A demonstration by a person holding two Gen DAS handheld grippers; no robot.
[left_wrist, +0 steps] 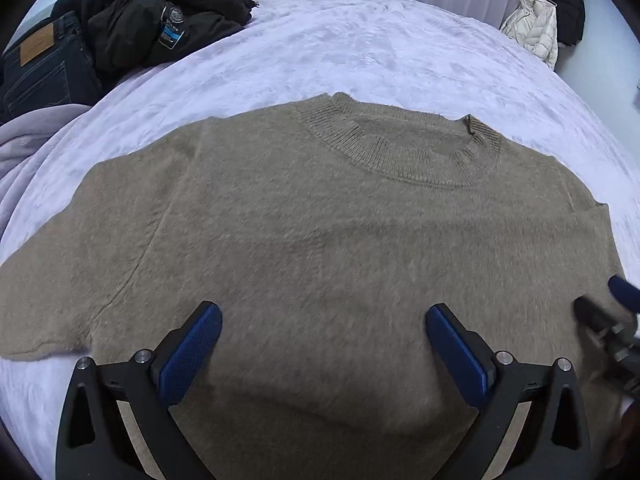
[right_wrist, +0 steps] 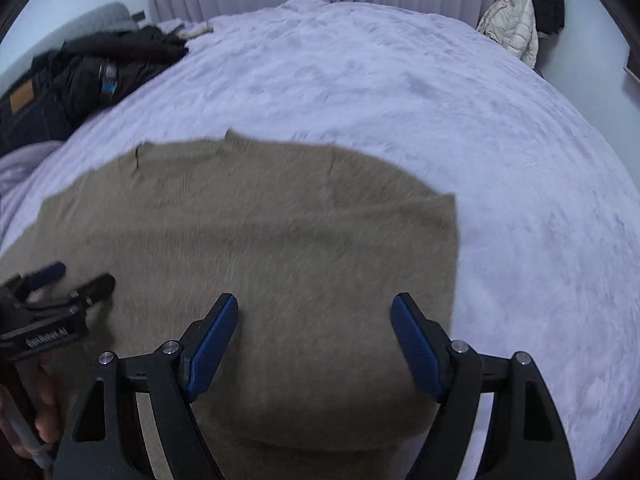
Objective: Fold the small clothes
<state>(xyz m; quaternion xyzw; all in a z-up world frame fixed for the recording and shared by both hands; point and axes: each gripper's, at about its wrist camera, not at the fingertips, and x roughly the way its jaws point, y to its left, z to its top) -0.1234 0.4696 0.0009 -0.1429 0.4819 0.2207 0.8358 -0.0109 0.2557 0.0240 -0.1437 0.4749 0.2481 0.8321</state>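
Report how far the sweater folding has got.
Done: the tan sweater lies flat, collar away, on the lavender bedspread; its right side looks tucked to a straight edge. In hand: nothing; the left gripper and right gripper hang open above it. Left: the left sleeve, then the body fold.

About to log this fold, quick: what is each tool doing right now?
Left tool: open, holding nothing, above the tan sweater.
Right tool: open, holding nothing, above the same sweater.
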